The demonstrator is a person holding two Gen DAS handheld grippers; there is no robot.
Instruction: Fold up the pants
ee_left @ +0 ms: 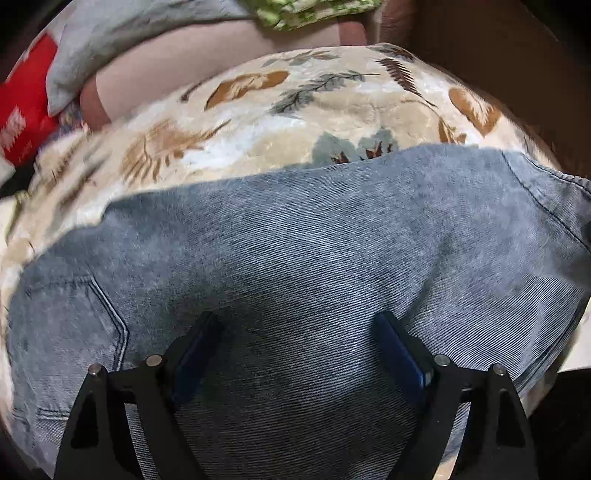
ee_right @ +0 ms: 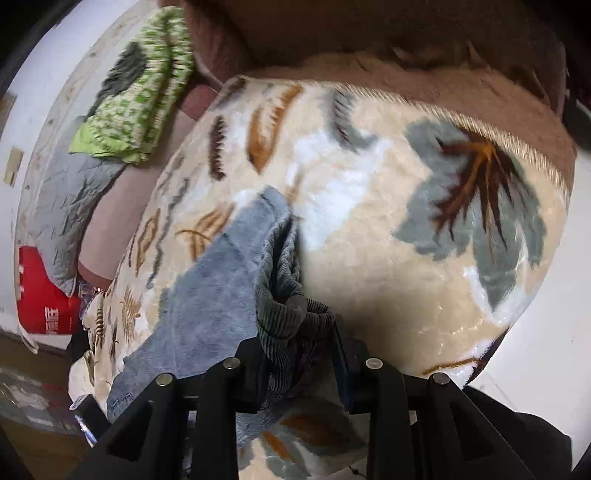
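Faded blue twill denim pants [ee_left: 295, 251] lie on plush leaf-patterned cream blanket [ee_left: 258, 122]; left gripper [ee_left: 299, 325] jaws spread above flat cloth, right gripper [ee_right: 295, 332] clamps a bunched ribbed fold.

Between the left gripper's [ee_left: 297, 332] wide-spread jaws lies only flat denim of the pants [ee_left: 295, 251], nothing standing up. Ahead of those jaws the leaf-patterned blanket [ee_left: 258, 110] runs bare to a grey quilt [ee_left: 122, 33] and a green cloth [ee_left: 306, 13], which block the far side. The right gripper's [ee_right: 295, 332] jaws are filled by a bunched denim fold [ee_right: 280, 280]; right of them the blanket lies open.
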